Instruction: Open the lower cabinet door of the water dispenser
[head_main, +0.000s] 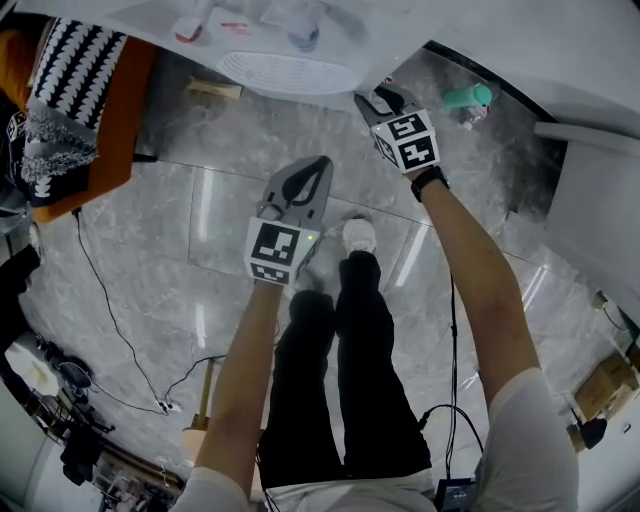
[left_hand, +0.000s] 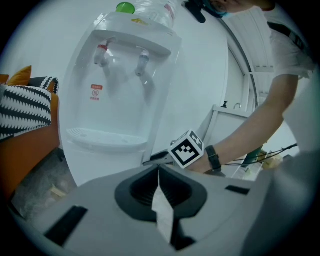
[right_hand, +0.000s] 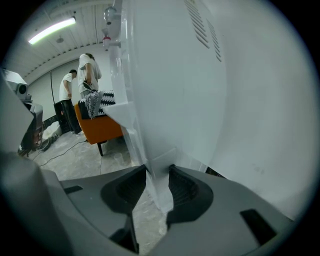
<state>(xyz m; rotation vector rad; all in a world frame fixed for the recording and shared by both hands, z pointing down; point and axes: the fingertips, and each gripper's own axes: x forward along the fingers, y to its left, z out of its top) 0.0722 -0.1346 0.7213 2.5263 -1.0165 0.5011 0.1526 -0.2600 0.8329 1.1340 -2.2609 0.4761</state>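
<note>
One water dispenser (left_hand: 120, 90), its lower cabinet door (left_hand: 95, 167) edge caught in the right gripper (right_hand: 157, 172).

Water dispenser: white, upright on the grey floor (head_main: 200, 220), two taps over a drip tray. Orange chair (head_main: 115, 125): just beside the dispenser, carrying a black-and-white zigzag cushion (head_main: 75, 75). Lower cabinet door: white panel under the drip tray at the dispenser's base, with its side edge between the right gripper's jaws. Right gripper: at the dispenser's side, jaws closed onto that door edge. Left gripper (left_hand: 159, 172): held back from the dispenser's front, jaws pressed together with nothing between them.
</note>
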